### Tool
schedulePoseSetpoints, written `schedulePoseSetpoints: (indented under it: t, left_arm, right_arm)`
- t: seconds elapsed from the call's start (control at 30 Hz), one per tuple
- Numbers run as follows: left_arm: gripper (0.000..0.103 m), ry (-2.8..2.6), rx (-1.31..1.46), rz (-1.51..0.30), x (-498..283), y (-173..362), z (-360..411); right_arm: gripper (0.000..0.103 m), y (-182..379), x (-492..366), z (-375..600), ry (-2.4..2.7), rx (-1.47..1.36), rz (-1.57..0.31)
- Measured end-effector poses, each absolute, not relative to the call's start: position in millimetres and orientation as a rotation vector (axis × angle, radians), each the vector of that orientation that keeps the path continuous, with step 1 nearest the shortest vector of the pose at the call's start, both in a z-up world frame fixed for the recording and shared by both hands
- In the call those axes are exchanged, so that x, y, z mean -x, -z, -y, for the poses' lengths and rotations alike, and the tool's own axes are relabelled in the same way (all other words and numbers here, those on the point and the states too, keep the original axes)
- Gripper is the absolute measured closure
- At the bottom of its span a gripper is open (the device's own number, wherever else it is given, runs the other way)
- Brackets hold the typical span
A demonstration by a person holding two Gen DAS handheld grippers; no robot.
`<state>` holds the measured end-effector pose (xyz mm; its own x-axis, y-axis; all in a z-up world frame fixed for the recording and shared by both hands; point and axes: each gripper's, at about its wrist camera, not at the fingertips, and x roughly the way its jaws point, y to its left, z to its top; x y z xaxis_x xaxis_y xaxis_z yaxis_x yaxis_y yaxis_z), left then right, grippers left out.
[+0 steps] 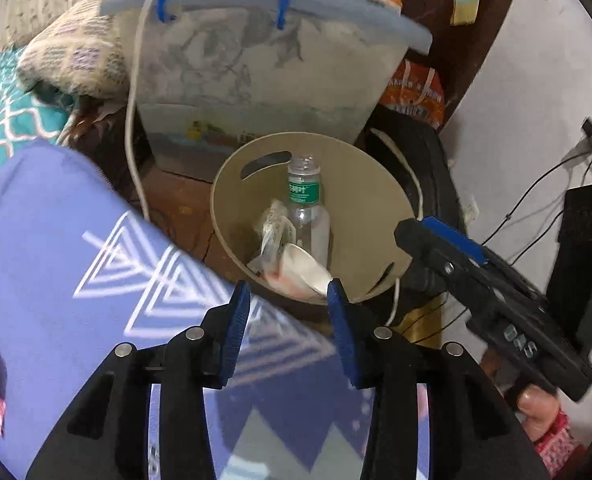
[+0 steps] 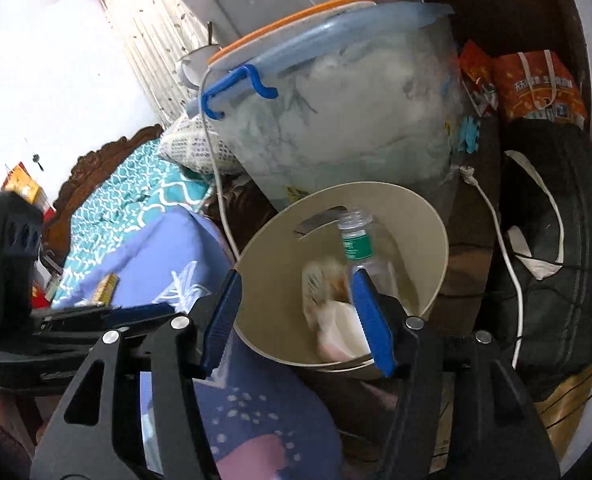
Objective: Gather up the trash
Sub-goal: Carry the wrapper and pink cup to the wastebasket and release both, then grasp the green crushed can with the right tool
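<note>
A beige round bin (image 1: pixel 375 188) (image 2: pixel 415 216) stands on the floor beside the bed. Inside it lie a clear plastic bottle (image 1: pixel 305 200) (image 2: pixel 355 244) with a green label, a crumpled wrapper (image 1: pixel 274 228) (image 2: pixel 319 280) and a white paper cup (image 1: pixel 303 272) (image 2: pixel 343 320). My left gripper (image 1: pixel 289 286) hangs open over the bin's near rim with nothing between its blue pads. My right gripper (image 2: pixel 296 276) is also open and empty above the near rim. In the left wrist view it reaches in from the right (image 1: pixel 411 236).
A large clear storage box (image 1: pixel 256 72) (image 2: pixel 335 120) with a blue handle stands right behind the bin. A purple bedspread (image 1: pixel 56 240) lies to the left. A white cable (image 1: pixel 132 120) hangs beside the box. A black bag (image 2: pixel 547 260) and an orange bag (image 2: pixel 535 84) crowd the right.
</note>
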<state>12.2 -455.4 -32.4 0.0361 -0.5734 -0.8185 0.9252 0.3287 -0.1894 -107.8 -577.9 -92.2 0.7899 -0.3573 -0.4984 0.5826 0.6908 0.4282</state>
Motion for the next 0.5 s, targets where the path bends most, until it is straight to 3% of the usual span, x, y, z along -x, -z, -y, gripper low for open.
schedulePoseSetpoints:
  t: [0.17, 0.5]
  left_arm:
    - [0.065, 1.172, -0.397, -0.969, -15.6, 28.8, 382.0]
    - [0.065, 0.759, -0.272, -1.017, -60.3, 55.2, 155.1]
  right_arm:
    - [0.047, 81.6, 100.5, 556.0, 0.472, -0.597, -0.388]
    - [0.054, 82.1, 23.7, 465.6, 0.209, -0.526, -0.524]
